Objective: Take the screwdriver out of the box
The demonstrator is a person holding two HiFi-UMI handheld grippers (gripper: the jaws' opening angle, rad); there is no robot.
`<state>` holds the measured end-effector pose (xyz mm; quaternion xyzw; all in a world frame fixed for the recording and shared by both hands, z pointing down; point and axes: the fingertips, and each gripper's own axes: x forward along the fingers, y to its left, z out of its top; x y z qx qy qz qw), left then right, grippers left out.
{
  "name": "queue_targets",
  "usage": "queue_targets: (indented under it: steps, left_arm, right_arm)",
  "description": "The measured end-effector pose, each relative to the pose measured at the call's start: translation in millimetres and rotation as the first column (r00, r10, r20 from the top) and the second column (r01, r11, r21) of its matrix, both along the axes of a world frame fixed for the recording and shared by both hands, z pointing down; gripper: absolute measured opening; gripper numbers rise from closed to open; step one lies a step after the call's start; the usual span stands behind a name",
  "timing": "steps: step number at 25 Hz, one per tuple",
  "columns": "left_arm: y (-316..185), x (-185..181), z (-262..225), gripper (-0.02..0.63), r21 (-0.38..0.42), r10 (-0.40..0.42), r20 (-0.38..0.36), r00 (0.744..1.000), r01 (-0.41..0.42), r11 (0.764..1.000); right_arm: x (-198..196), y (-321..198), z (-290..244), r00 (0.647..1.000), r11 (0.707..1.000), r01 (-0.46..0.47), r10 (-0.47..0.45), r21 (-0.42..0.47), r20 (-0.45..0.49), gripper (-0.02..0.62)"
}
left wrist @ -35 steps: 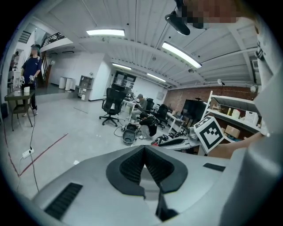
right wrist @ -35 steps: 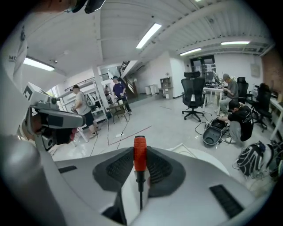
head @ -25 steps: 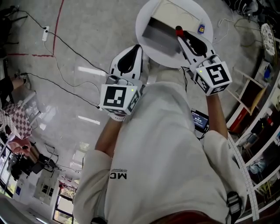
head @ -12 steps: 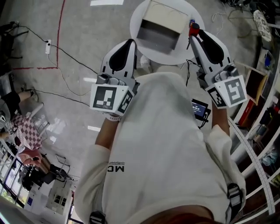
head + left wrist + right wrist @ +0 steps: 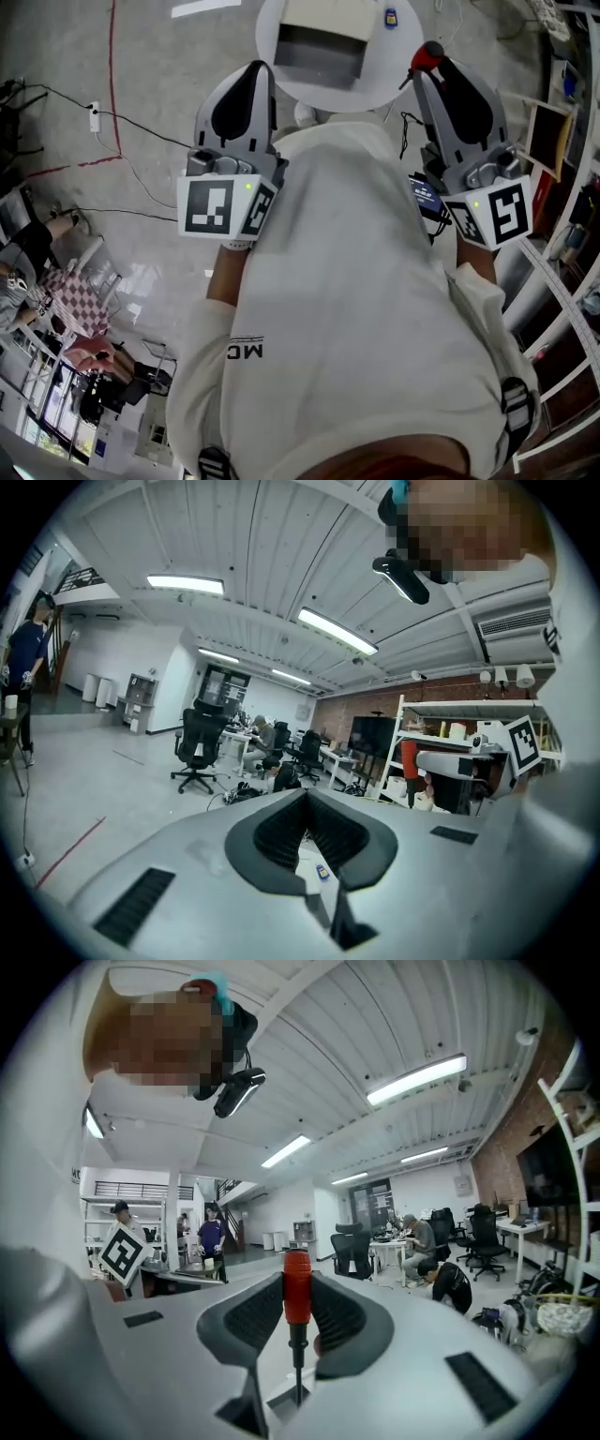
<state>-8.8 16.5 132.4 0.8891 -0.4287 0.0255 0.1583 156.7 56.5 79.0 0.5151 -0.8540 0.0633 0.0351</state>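
Right gripper view: right gripper (image 5: 296, 1283) pinches the screwdriver (image 5: 297, 1309) by its red handle, outside the box (image 5: 323, 42) at head view's top. Probably light, stiff and slick, so the handle suits gripping. Left gripper (image 5: 307, 797) is pressed together, empty.

One screwdriver (image 5: 296, 1288), one box (image 5: 323, 42) and one small blue object (image 5: 390, 16) are counted, and one round white worktop (image 5: 384, 86).
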Motion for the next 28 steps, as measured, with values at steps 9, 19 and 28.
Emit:
queue_targets:
  steps: [9,19,28]
  left_arm:
    - [6,10,6,0.006,-0.008,0.025,0.003,1.0,-0.025,1.0]
    - [9,16,8,0.006,-0.014,0.02,-0.003,1.0,-0.02,1.0]
    - [9,24,10,0.006,-0.024,0.038,-0.003,0.999,-0.038,0.999]
  right_arm:
    - [15,2,38,0.999,0.997,-0.032,0.032,-0.065,-0.002,0.146]
    - [14,2,46,1.0,0.997,-0.014,0.014,-0.082,-0.001,0.146]
    - [6,0,48,0.999,0.996,0.02,-0.024,-0.085,-0.046,0.146]
